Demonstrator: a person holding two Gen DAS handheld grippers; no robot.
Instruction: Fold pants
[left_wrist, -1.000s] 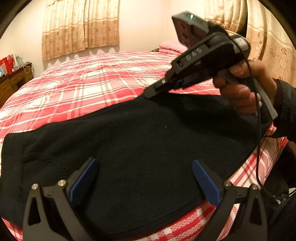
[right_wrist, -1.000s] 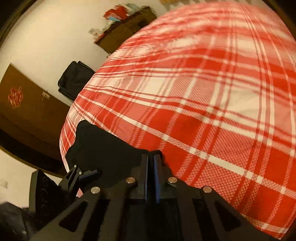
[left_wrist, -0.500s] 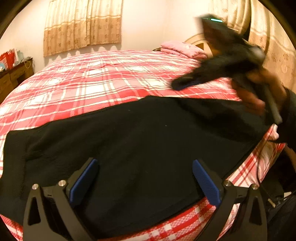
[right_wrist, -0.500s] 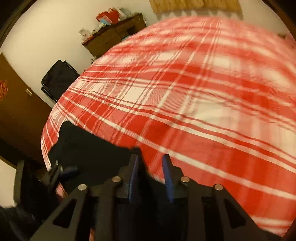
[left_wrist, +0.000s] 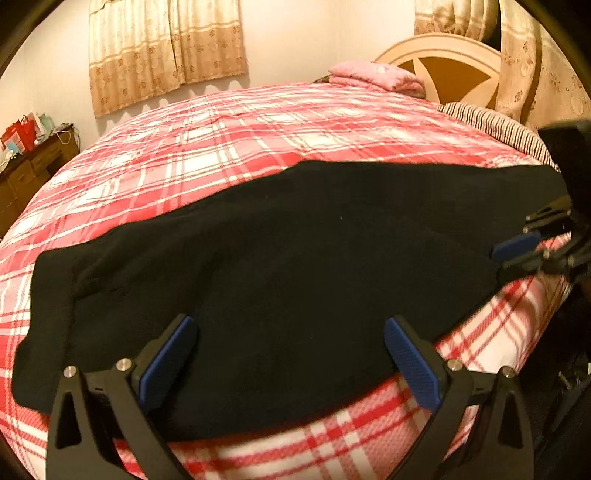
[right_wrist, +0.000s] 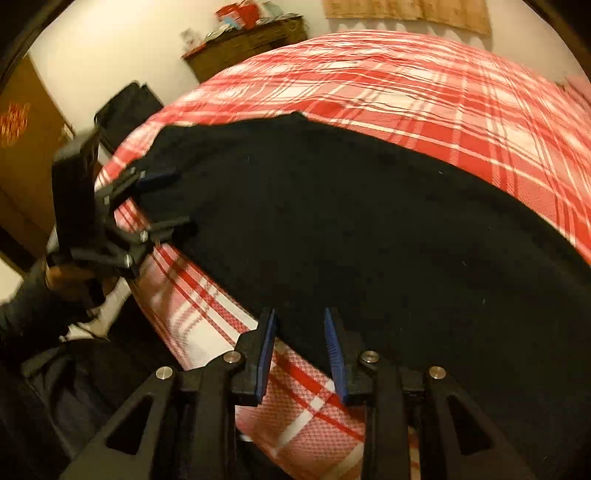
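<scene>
Black pants (left_wrist: 280, 258) lie flat along the near edge of the red plaid bed (left_wrist: 229, 136); they also fill the right wrist view (right_wrist: 369, 229). My left gripper (left_wrist: 288, 354) is wide open and empty over the pants' near edge. My right gripper (right_wrist: 299, 343) is partly open and empty at the pants' near hem. In the left wrist view the right gripper (left_wrist: 517, 254) shows at the right end of the pants. In the right wrist view the left gripper (right_wrist: 166, 203) shows open at the pants' far left end.
A pink pillow (left_wrist: 373, 75) and a headboard (left_wrist: 443, 62) stand at the bed's far right. A striped cloth (left_wrist: 495, 125) lies by the headboard. A wooden dresser (right_wrist: 247, 44) and a black bag (right_wrist: 125, 107) stand beyond the bed. Curtains (left_wrist: 166, 48) hang on the wall.
My right gripper let go of the pants' far edge, opened, and swung down to the near right end. The pants now lie flat. The left gripper stayed open.
</scene>
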